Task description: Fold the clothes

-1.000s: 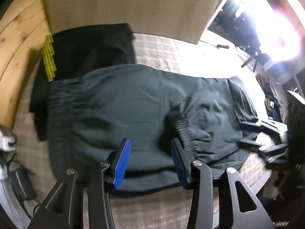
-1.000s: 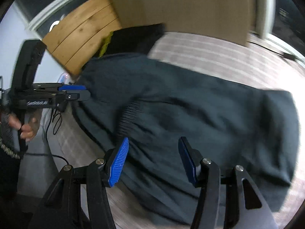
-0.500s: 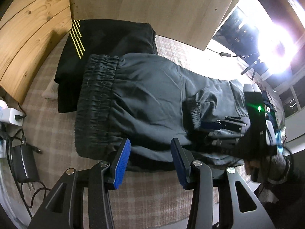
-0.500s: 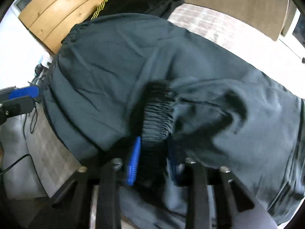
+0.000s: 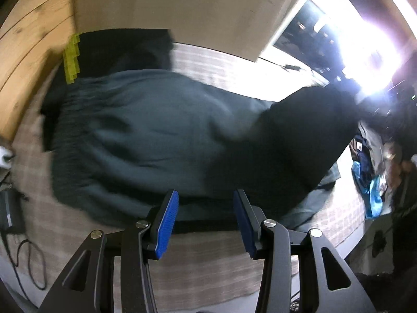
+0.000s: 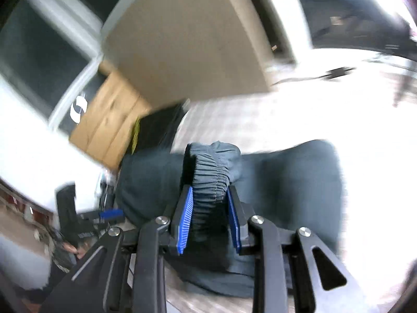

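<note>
Dark grey trousers [image 5: 146,135] lie spread across the checked bed cover, waistband to the left. My left gripper [image 5: 206,219] hovers open over their near edge, nothing between its blue pads. In the right wrist view my right gripper [image 6: 209,219] is shut on the elastic cuff [image 6: 208,180] of the trousers and holds it raised above the rest of the garment [image 6: 292,182]. From the left wrist view that raised leg [image 5: 307,135] shows as a dark blurred mass at the right.
A folded black garment with yellow stripes [image 5: 117,52] lies at the far left against a wooden headboard [image 5: 31,47]. A beige board [image 5: 195,10] stands behind. Cables [image 5: 23,255] hang off the left edge. Mixed clothes [image 5: 370,172] sit at the right.
My right gripper has lifted the cuff it grabbed up off the trousers. The left gripper has drawn back slightly and stays open; both views are blurred by motion.
</note>
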A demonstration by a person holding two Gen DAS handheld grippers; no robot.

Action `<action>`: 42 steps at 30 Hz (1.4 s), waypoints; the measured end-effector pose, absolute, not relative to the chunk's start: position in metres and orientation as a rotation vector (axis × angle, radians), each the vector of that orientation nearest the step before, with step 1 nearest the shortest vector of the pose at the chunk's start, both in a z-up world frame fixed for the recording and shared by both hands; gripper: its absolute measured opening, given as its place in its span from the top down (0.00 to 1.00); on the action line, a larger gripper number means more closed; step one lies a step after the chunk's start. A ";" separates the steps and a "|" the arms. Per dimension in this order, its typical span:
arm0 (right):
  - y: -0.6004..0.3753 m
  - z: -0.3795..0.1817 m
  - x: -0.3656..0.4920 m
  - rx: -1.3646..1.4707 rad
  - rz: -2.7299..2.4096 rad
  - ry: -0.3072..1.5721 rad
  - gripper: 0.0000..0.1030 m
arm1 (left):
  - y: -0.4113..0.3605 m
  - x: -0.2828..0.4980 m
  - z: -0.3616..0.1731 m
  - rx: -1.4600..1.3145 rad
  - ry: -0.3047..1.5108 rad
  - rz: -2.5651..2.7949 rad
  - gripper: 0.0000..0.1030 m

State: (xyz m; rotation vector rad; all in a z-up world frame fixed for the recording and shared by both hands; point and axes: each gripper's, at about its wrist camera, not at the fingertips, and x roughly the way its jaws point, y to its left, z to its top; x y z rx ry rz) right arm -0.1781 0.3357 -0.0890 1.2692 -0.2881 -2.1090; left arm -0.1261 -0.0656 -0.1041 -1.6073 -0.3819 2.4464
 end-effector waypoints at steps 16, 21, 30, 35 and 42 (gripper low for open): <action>0.670 -0.070 -0.263 1.307 -2.552 -0.306 0.75 | 0.166 -0.241 -0.139 -1.648 -0.219 2.222 0.52; 0.643 -0.098 -0.265 1.332 -2.467 -0.271 0.75 | 0.174 -0.261 -0.169 -1.772 -0.139 2.245 0.53; 0.626 -0.113 -0.264 1.326 -2.396 -0.265 0.75 | 0.202 -0.278 -0.177 -1.790 -0.057 2.200 0.54; 0.617 -0.118 -0.261 1.330 -2.388 -0.262 0.75 | 0.229 -0.285 -0.181 -1.794 0.092 2.190 0.64; 0.617 -0.120 -0.256 1.348 -2.396 -0.271 0.75 | 0.210 -0.282 -0.155 -1.703 -0.074 2.212 0.98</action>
